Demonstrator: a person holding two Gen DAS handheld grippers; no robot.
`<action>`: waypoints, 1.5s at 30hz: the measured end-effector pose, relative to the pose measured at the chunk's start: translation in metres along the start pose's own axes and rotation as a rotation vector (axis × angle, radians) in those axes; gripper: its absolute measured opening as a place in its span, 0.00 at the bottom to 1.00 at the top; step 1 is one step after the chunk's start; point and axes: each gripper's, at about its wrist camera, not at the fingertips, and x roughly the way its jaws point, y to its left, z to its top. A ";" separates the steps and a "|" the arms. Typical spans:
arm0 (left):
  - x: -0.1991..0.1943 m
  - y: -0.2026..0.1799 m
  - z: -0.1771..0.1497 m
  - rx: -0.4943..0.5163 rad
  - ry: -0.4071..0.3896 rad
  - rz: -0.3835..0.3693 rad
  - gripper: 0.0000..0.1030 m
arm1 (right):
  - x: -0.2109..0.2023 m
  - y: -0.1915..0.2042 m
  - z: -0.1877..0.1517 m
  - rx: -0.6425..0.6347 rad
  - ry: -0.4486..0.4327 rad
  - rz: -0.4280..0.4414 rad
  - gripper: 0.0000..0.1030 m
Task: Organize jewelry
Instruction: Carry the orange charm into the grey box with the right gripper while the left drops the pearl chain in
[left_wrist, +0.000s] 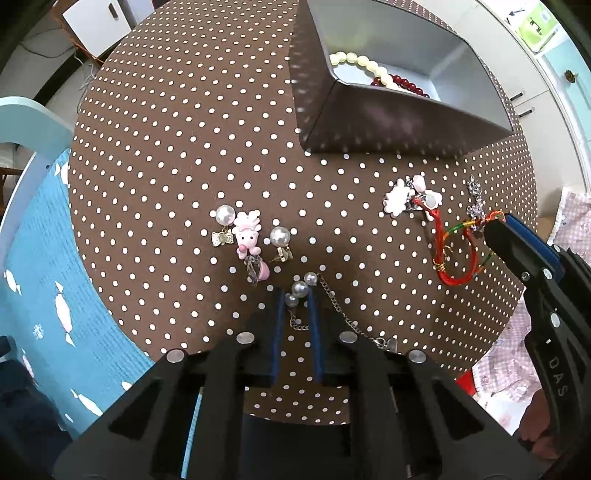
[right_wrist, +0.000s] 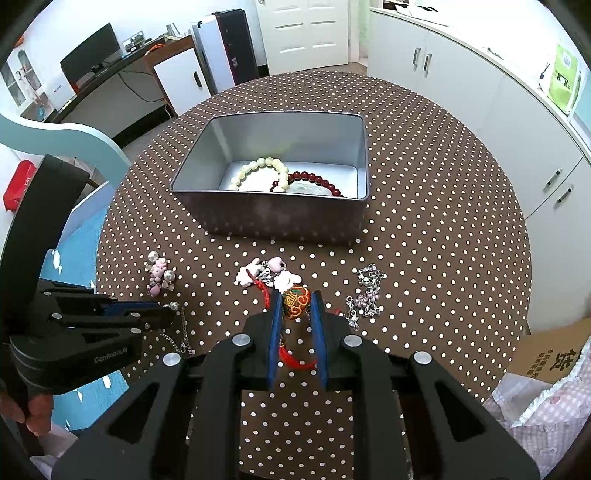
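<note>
The red cord bracelet is lying on the dotted surface, its embroidered bead sitting between the blue pads of the right tongs, which are closing in on the bead. The left tongs are pinching a pearl chain near the surface's edge. Just beyond, pearl earrings are flanking a pink charm. Farther back, the metal tin is holding a cream bead bracelet and a dark red bracelet.

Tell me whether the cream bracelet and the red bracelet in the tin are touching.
Touching. The right wrist view shows the cream bracelet crossing over the red bracelet on the floor of the tin, with no gap at the overlap.
</note>
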 end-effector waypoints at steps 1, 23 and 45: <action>0.000 0.001 0.000 -0.003 0.001 -0.004 0.06 | 0.000 0.000 0.000 0.001 -0.001 0.000 0.14; -0.106 -0.020 0.023 0.106 -0.267 -0.080 0.06 | -0.048 -0.008 0.058 -0.024 -0.177 0.017 0.14; -0.139 -0.018 0.065 0.104 -0.278 -0.138 0.30 | -0.047 -0.015 0.093 -0.004 -0.190 -0.030 0.49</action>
